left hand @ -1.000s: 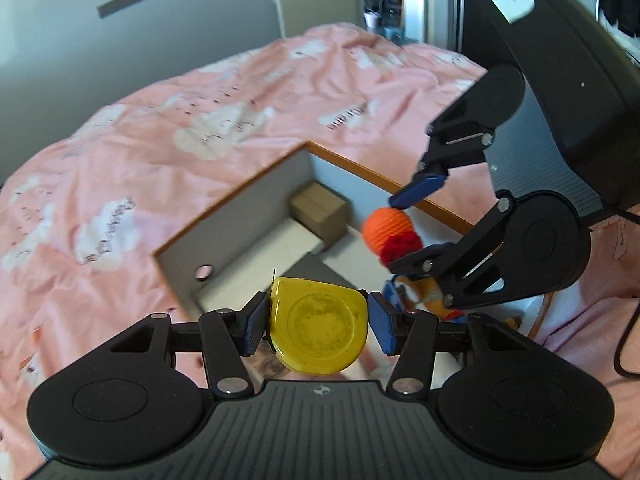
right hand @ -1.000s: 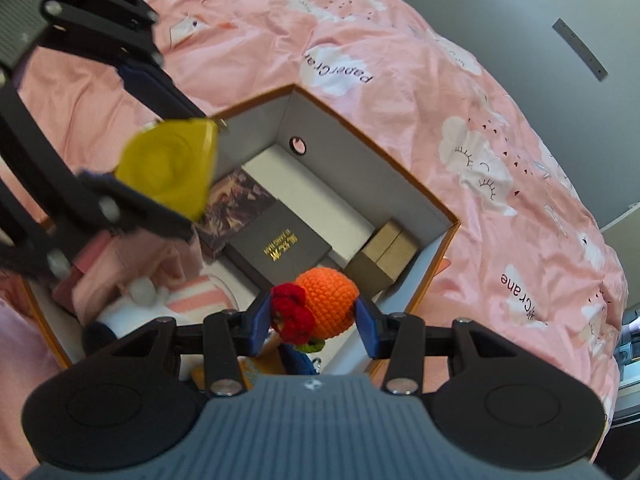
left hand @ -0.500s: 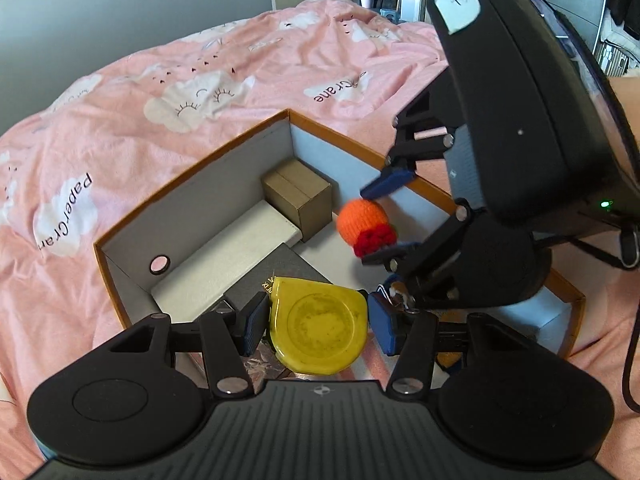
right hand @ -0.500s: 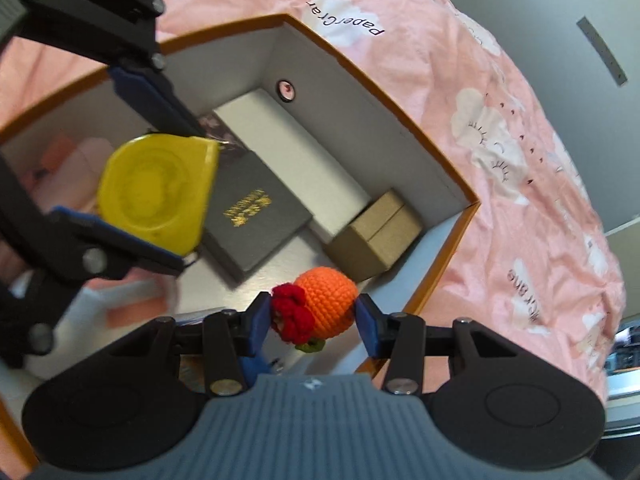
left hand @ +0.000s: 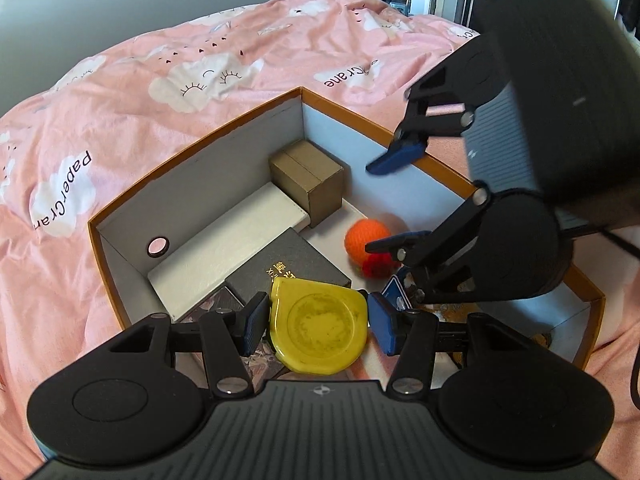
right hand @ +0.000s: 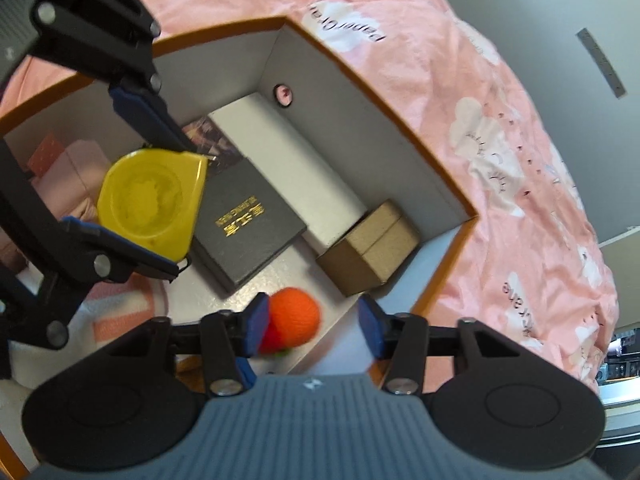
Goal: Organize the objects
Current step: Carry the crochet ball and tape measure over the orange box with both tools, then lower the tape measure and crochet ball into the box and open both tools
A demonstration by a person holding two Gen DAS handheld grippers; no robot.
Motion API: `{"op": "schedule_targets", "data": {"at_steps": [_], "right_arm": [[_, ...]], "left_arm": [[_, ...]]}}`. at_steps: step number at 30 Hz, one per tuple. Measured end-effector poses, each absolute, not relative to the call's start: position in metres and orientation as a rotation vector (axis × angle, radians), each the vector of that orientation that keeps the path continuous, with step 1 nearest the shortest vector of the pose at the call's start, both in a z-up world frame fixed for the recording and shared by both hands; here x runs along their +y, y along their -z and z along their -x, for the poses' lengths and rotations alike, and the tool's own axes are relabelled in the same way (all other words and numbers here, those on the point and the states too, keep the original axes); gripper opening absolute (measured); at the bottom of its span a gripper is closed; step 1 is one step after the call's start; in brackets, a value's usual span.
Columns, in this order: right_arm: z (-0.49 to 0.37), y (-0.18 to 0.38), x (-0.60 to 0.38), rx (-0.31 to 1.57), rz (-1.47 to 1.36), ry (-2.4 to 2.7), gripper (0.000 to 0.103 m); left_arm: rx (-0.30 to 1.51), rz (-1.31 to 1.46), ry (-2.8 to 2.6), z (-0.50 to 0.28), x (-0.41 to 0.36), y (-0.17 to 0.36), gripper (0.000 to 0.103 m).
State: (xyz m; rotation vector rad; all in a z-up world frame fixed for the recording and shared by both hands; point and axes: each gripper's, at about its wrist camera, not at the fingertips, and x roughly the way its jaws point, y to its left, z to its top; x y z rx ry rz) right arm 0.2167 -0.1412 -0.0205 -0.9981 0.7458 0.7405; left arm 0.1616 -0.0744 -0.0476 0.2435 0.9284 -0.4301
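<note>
The yellow tape measure (left hand: 319, 328) is clamped between the pads of the left gripper (left hand: 318, 322), held above the near part of the box (left hand: 200, 148), over the black book (right hand: 244, 224). Its case looks like hard, smooth plastic: stiff, probably of moderate weight, and liable to slip. Grip it across the two opposite edges, as here, with the faces left free.

The orange knitted ball (right hand: 295, 318) lies on the box floor, just beside the brown carton (right hand: 370, 254). It appears soft and light, and gives under pressure; take it across its middle, clear of the red tuft. The right gripper (right hand: 314, 326) stands wide open around it, one pad touching or nearly touching, the other apart. The box rests on a pink bedcover (left hand: 160, 80).
</note>
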Motion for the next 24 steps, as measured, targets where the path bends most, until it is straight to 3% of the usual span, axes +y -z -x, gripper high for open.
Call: {"op": "schedule_targets", "data": {"at_steps": [11, 24], "right_arm": [[-0.194, -0.022, -0.173, 0.532, 0.815, -0.539, 0.055], [-0.204, -0.017, -0.194, 0.651, 0.622, -0.491, 0.055]], "left_arm": [[0.921, -0.239, 0.479, -0.168, -0.093, 0.048, 0.061], [0.942, -0.233, 0.530, -0.184, -0.122, 0.062, 0.062]]}}
